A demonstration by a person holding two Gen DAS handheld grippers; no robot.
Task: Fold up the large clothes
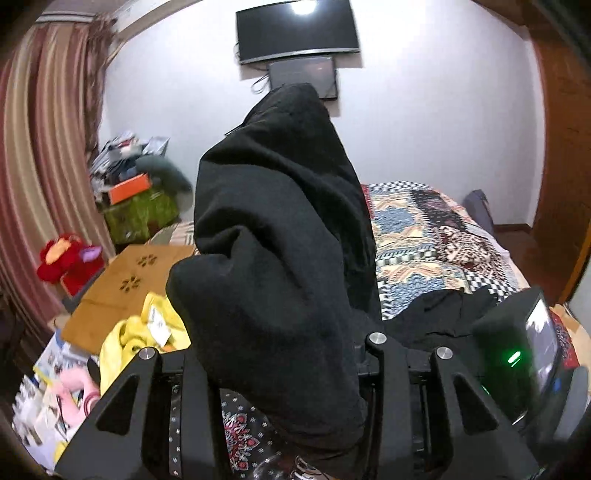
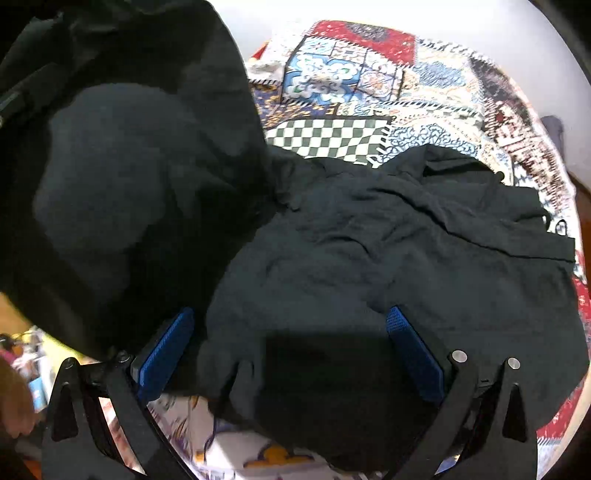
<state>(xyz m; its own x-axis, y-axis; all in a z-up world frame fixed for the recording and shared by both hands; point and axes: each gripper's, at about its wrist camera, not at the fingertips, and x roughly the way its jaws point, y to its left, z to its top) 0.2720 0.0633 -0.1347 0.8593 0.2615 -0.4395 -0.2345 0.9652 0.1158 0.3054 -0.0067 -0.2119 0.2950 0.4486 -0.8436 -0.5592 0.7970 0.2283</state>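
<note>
A large black garment (image 1: 280, 236) hangs in a tall bunch from my left gripper (image 1: 284, 369), which is shut on it and holds it up above the bed; the cloth hides the fingertips. In the right wrist view the rest of the black garment (image 2: 388, 251) lies crumpled on the patterned bedspread (image 2: 351, 88), with the lifted part (image 2: 122, 177) rising at the left. My right gripper (image 2: 288, 328) is open, its blue pads (image 2: 166, 350) wide apart over the cloth's near edge.
A wooden lap table (image 1: 125, 288) and a yellow garment (image 1: 144, 336) lie at the left of the bed. Boxes and toys (image 1: 136, 199) pile by the striped curtain (image 1: 33, 166). A TV (image 1: 295, 29) hangs on the far wall.
</note>
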